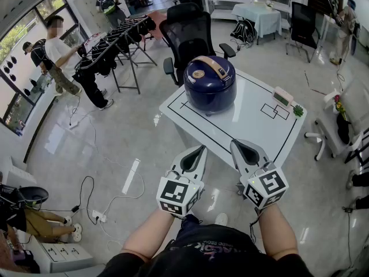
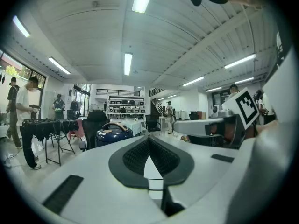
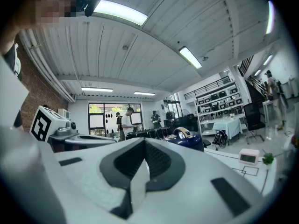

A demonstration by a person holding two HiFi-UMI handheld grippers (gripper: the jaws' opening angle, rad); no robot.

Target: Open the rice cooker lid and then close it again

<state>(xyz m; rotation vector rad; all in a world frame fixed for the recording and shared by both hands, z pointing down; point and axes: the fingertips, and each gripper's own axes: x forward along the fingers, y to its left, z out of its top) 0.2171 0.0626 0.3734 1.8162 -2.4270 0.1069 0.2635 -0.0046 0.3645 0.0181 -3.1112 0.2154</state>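
Currently the closed rice cooker (image 1: 209,84) is sitting on the table (image 1: 253,123), well beyond the left gripper (image 1: 198,150) and right gripper (image 1: 236,145), both hovering empty, jaws pressed together. Its rigid glossy shell is looking slippery (and heavy); the gold button (image 1: 198,74) beside the tan handle (image 1: 212,66), seemingly the latch, is offering the hold.

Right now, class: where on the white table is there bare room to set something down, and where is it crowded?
Bare: the table in front of the rice cooker, up to its near edge. Crowded: the right corner, where a timer and small plant sit.
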